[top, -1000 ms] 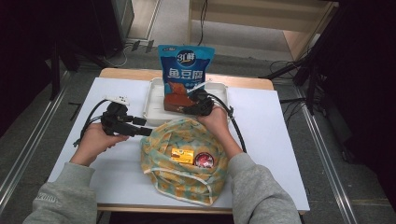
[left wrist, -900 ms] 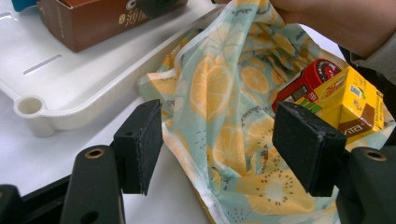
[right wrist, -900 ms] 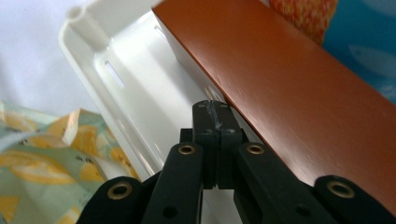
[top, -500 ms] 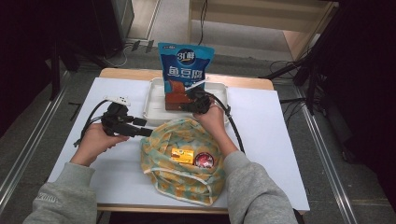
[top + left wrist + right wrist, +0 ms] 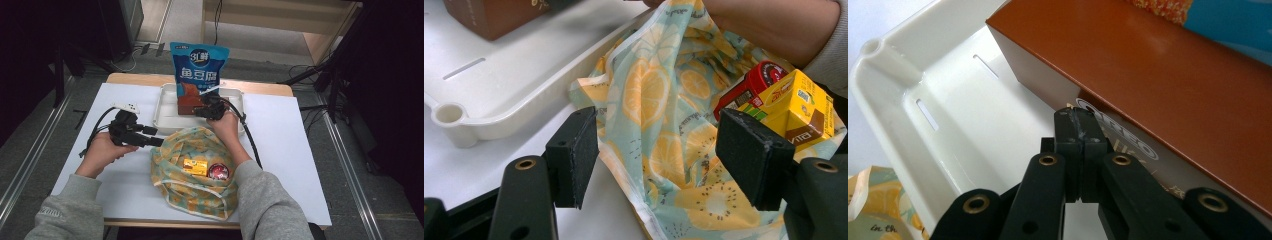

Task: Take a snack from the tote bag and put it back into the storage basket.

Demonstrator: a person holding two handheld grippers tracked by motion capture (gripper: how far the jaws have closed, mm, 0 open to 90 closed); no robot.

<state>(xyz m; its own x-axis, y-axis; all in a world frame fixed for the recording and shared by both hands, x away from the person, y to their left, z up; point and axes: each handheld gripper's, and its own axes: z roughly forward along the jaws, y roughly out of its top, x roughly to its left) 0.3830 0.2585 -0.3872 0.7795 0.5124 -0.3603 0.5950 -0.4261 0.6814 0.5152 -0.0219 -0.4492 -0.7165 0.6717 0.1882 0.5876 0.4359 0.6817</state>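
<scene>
Jaws of right gripper (image 5: pixel 1079 125) pressed together against glossy brown carton (image 5: pixel 1168 75), left gripper (image 5: pixel 664 160) wide beside soft citrus-print fabric bag (image 5: pixel 664 100).

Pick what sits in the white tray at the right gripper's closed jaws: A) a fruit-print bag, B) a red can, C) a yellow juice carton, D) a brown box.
D: the right gripper, jaws shut, meets the brown box inside the white tray.
</scene>
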